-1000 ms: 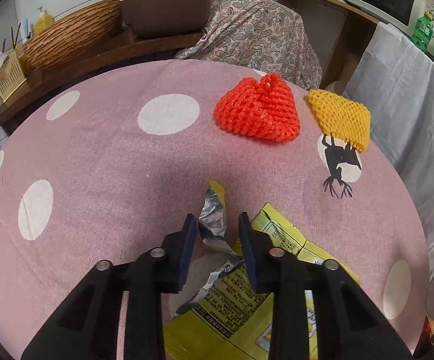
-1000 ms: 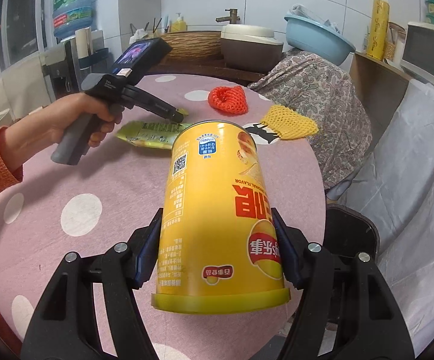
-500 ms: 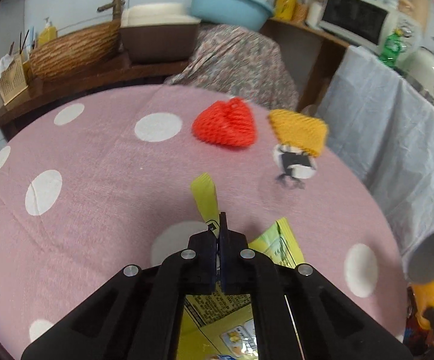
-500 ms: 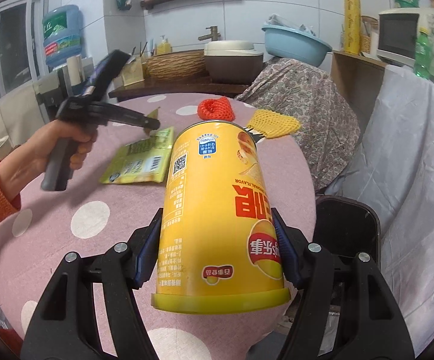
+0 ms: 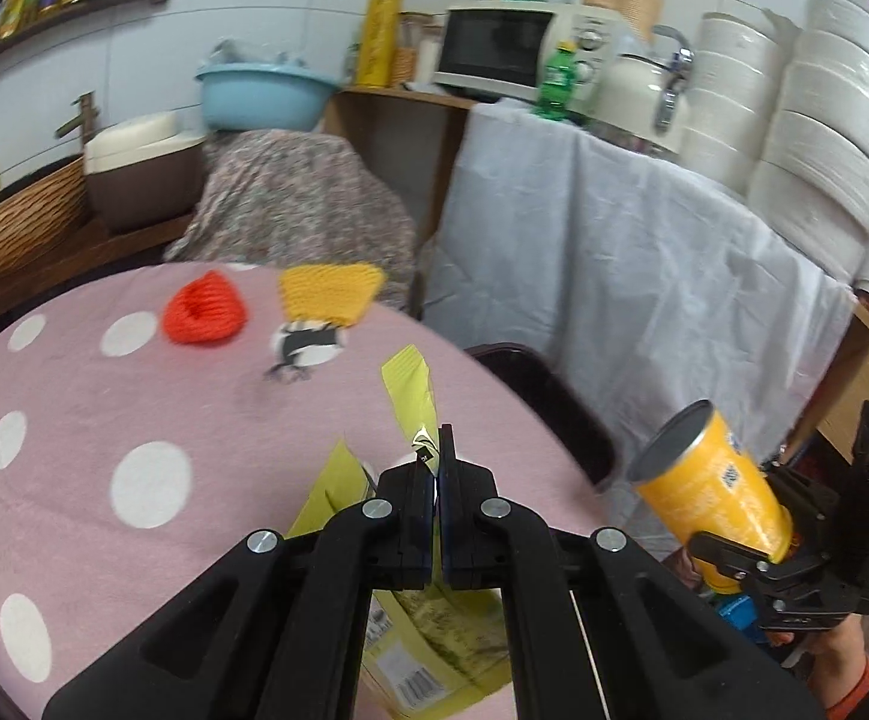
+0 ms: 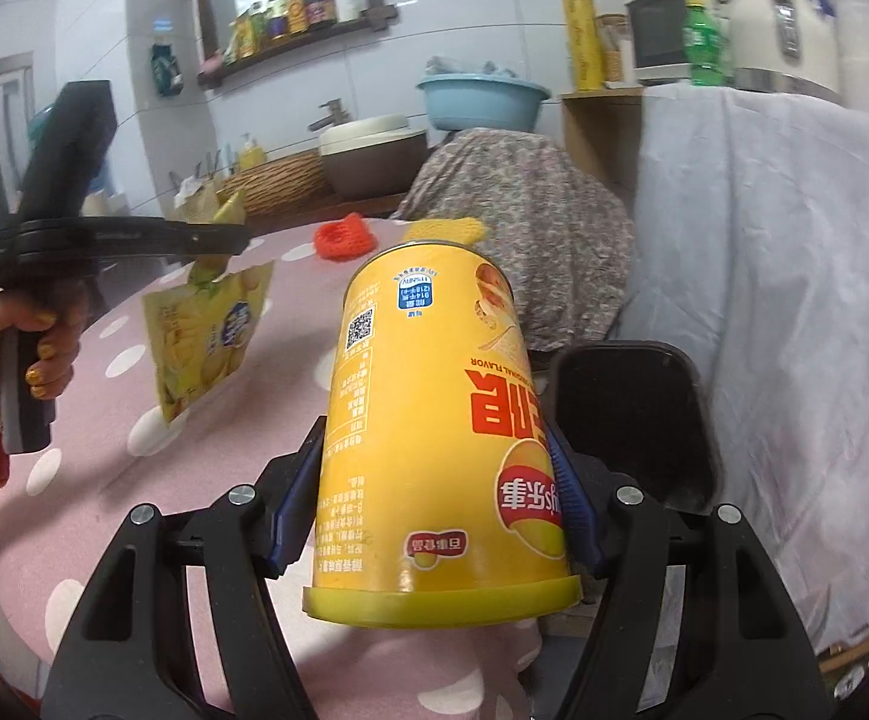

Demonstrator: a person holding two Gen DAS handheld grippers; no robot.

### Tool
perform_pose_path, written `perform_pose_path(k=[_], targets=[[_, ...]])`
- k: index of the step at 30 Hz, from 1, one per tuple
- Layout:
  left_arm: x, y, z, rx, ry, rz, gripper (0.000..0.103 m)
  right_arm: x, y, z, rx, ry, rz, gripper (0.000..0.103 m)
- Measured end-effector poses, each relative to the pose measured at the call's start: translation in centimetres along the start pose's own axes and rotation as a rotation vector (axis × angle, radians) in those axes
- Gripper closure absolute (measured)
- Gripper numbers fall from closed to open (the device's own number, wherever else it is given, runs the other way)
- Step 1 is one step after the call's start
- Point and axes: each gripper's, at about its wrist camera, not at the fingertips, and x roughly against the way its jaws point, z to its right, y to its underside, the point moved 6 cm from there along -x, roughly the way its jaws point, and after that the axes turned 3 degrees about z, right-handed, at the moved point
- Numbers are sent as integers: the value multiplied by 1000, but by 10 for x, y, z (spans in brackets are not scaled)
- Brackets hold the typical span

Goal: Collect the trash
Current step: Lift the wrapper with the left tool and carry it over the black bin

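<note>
My left gripper [image 5: 437,463] is shut on the torn top of a yellow-green chip bag [image 5: 428,648], which hangs off the pink dotted table [image 5: 74,420]. From the right wrist view the same bag [image 6: 206,330] dangles under the left gripper [image 6: 236,238]. My right gripper [image 6: 434,480] is shut on a yellow chip can [image 6: 434,420], tilted and held near the table's edge. The can [image 5: 716,480] shows at lower right in the left wrist view. A black bin [image 6: 632,414] stands just behind the can. A red foam net [image 5: 203,315] and a yellow foam net [image 5: 329,294] lie at the table's far side.
The black bin [image 5: 548,402] sits between the table and furniture draped in white cloth [image 5: 644,276]. Something covered in patterned cloth [image 5: 290,204] stands behind the table. A hand with an orange sleeve [image 6: 14,348] grips the left tool's handle.
My left gripper shut on the chip bag, lifted it off the table and swung right toward the bin. My right gripper carried the can sideways, still gripping it.
</note>
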Motion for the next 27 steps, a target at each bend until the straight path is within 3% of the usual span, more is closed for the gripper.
perform_pose_path(k=[8,15,27], targets=[[-28,-38,86,-70,117,18,101,33,17,62,-80,158,36,36],[-65,-65,155,-126,177,20,101,49,31,107,-135,223,47,36],[-185,-47,177,-115,85,-129,101,36,56,162,-207,310,14,36]])
